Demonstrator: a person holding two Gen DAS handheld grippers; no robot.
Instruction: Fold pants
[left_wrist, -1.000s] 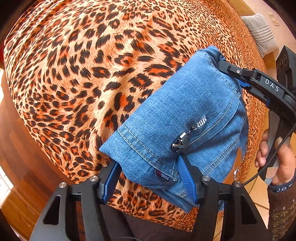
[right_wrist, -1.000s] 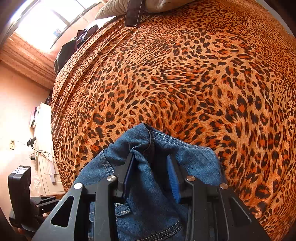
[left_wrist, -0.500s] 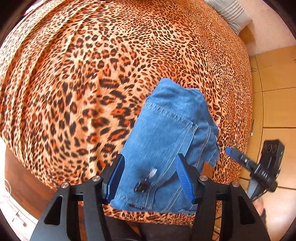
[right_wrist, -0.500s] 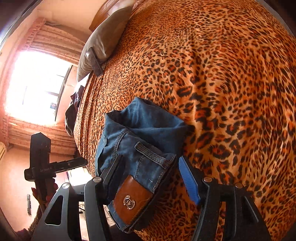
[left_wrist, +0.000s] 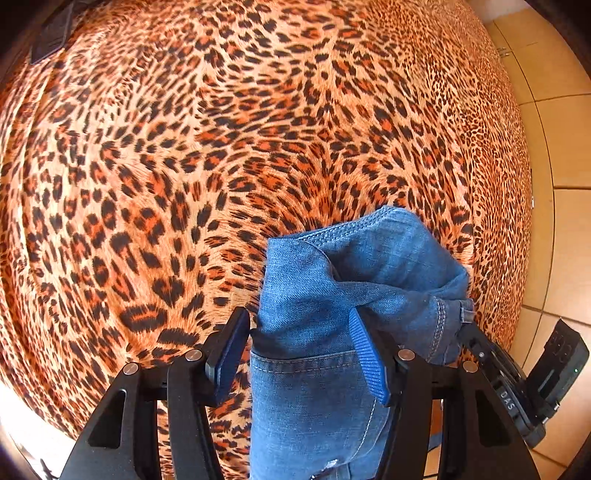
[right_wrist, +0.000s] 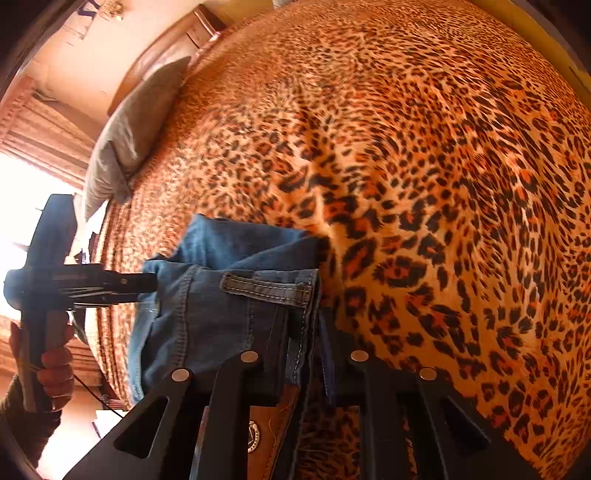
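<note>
The folded blue denim pants (left_wrist: 332, 302) lie in a bundle on the leopard-print bedspread (left_wrist: 184, 166) near its front edge. My left gripper (left_wrist: 299, 350) is open, its blue pads astride one end of the bundle, the denim loose between them. In the right wrist view the pants (right_wrist: 221, 295) show their waistband, belt loop and a brown leather patch (right_wrist: 266, 424). My right gripper (right_wrist: 303, 332) is shut on the waistband edge. The right gripper also shows in the left wrist view (left_wrist: 476, 343) at the far side of the bundle.
A grey pillow (right_wrist: 129, 129) lies at the head of the bed by a wooden headboard (right_wrist: 166, 48). Tiled floor (left_wrist: 561, 147) runs along the bed's right side. A bright window (right_wrist: 29, 206) is at the left. A dark object (left_wrist: 51, 29) lies at the far left corner.
Both grippers let go of the bundle as it was set on the bed. The left one now straddles it open and closer in; the right one has closed on the waistband.
</note>
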